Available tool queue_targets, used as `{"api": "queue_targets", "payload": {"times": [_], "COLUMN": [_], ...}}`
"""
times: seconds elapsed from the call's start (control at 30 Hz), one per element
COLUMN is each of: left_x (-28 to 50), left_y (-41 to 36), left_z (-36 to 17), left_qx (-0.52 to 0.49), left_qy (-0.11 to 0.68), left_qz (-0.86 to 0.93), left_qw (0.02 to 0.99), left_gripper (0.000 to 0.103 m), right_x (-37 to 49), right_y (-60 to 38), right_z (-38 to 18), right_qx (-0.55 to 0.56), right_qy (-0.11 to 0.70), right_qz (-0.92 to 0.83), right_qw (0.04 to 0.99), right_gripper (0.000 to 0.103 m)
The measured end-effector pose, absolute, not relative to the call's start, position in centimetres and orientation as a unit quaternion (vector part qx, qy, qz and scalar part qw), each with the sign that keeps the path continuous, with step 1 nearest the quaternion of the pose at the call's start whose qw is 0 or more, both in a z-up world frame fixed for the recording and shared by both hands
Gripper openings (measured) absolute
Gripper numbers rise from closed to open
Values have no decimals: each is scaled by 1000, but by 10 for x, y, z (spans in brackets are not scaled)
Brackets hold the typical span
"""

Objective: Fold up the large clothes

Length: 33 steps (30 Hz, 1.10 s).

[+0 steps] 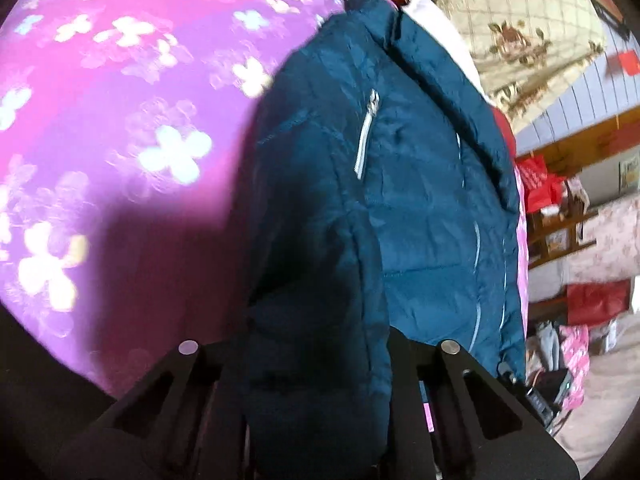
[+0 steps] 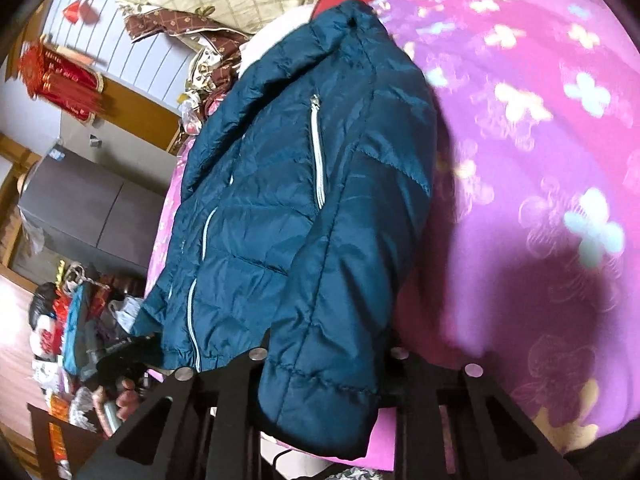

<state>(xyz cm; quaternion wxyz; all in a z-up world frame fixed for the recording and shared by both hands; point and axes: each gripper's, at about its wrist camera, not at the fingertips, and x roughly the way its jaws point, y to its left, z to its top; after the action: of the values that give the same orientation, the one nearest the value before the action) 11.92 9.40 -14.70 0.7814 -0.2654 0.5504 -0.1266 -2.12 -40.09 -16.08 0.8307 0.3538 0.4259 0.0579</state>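
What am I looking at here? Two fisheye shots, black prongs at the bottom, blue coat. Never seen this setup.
There is no robot arm here. A person holds a two-finger gripper in each hand, and each gripper carries a fisheye camera looking forward along its fingers. The black prongs are those fingers.

One picture is from the left gripper, the other from the right gripper.

On the surface lies a teal puffer jacket with pale zips, spread on a pink bedspread printed with white flowers. Room clutter and a patterned quilt sit beyond the bed.

Each gripper is closed on a sleeve of the jacket: the left sleeve end fills the left view's gap, and the right cuff sits between the right fingers. This looks like the start of a fold.
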Motion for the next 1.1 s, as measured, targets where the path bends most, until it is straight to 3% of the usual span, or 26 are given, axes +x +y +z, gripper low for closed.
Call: {"api": "queue_targets", "payload": {"times": [0.33,0.73,1.1], "left_x": [85,20,48], "left_y": [97,116,104], "left_z": [-72,-37,-11], "left_qx": [-218,-217,-195], "left_qy": [460,424,387], "left_qz": [-129,-138,-132], "left_qw": [851,868,892], "left_gripper": [9,8,8], "right_x": [-44,-102,-64], "right_y": [-389,-375,-369], "right_z": [-106,-65,-22], "right_qx": [299,251,207], "right_qy": [400,385,346], "right_qz": [92,144,155], "right_qw": [862,876,902], "right_gripper": [15,15,15]}}
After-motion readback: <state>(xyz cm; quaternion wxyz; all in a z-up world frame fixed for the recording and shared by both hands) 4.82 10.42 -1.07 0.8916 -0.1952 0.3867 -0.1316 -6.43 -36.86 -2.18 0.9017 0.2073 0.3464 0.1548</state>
